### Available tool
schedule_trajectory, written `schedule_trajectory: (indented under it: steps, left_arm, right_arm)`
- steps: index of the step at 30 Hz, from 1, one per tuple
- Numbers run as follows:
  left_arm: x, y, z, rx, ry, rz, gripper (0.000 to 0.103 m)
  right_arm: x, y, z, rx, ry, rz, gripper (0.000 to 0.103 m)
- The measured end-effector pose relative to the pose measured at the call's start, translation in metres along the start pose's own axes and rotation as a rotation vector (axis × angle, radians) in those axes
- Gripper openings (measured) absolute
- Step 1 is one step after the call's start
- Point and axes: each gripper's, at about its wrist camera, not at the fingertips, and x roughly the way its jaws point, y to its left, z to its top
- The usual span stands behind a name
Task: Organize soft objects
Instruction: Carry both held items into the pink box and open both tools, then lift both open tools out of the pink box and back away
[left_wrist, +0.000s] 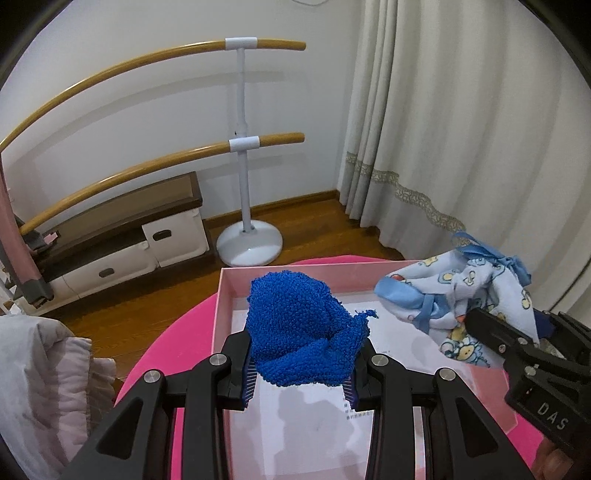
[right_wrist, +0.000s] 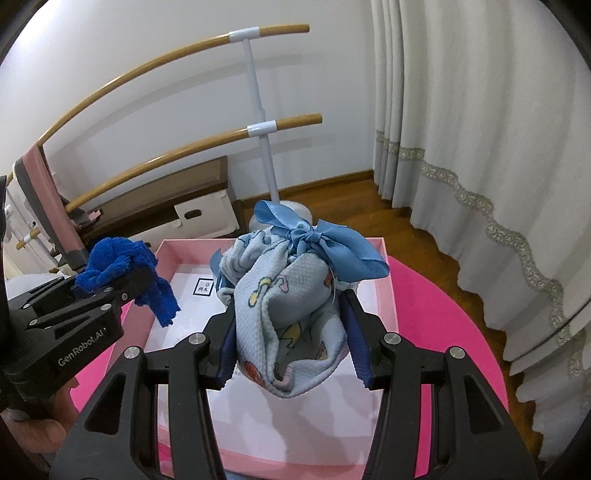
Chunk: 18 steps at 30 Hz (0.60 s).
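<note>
My left gripper (left_wrist: 300, 373) is shut on a bunched dark blue terry cloth (left_wrist: 301, 332) and holds it above the left part of an open pink box (left_wrist: 225, 291). It also shows in the right wrist view (right_wrist: 122, 267). My right gripper (right_wrist: 290, 347) is shut on a light blue patterned cloth bundle (right_wrist: 284, 299) tied with a blue satin ribbon (right_wrist: 325, 240), held above the box (right_wrist: 384, 280). In the left wrist view the bundle (left_wrist: 465, 295) hangs over the box's right side.
The box has a white paper lining and sits on a round pink table (right_wrist: 436, 321). Behind stand a two-bar wooden rack on a white stand (left_wrist: 242, 147), a low cabinet (left_wrist: 122, 236) and a long curtain (left_wrist: 461, 110). Pale bedding (left_wrist: 44, 369) lies at left.
</note>
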Motion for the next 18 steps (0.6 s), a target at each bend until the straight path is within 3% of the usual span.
schedule_trajectory:
  steps: [5, 11, 13, 14, 17, 18]
  left_arm:
    - [0.021, 0.0, 0.009, 0.007, 0.01, 0.001, 0.038]
    - [0.039, -0.005, 0.008, 0.029, 0.013, 0.026, 0.078]
    - [0.038, -0.004, 0.005, 0.022, 0.001, 0.046, 0.092]
    - [0.033, -0.004, 0.0, 0.017, -0.009, 0.052, 0.094]
    - [0.022, 0.0, -0.009, -0.001, -0.034, 0.057, 0.099]
    - [0.018, 0.002, -0.013, -0.006, -0.044, 0.061, 0.1]
  right_arm:
    - [0.011, 0.0, 0.002, 0.005, 0.022, -0.005, 0.048]
    - [0.024, 0.001, 0.002, 0.02, 0.046, -0.007, 0.058]
    - [0.022, 0.0, 0.001, 0.026, 0.035, -0.015, 0.067]
    - [0.021, -0.001, 0.0, 0.029, 0.032, -0.017, 0.071]
    - [0.014, -0.006, -0.001, 0.047, 0.016, -0.01, 0.103]
    - [0.011, -0.008, -0.001, 0.057, 0.012, 0.0, 0.103]
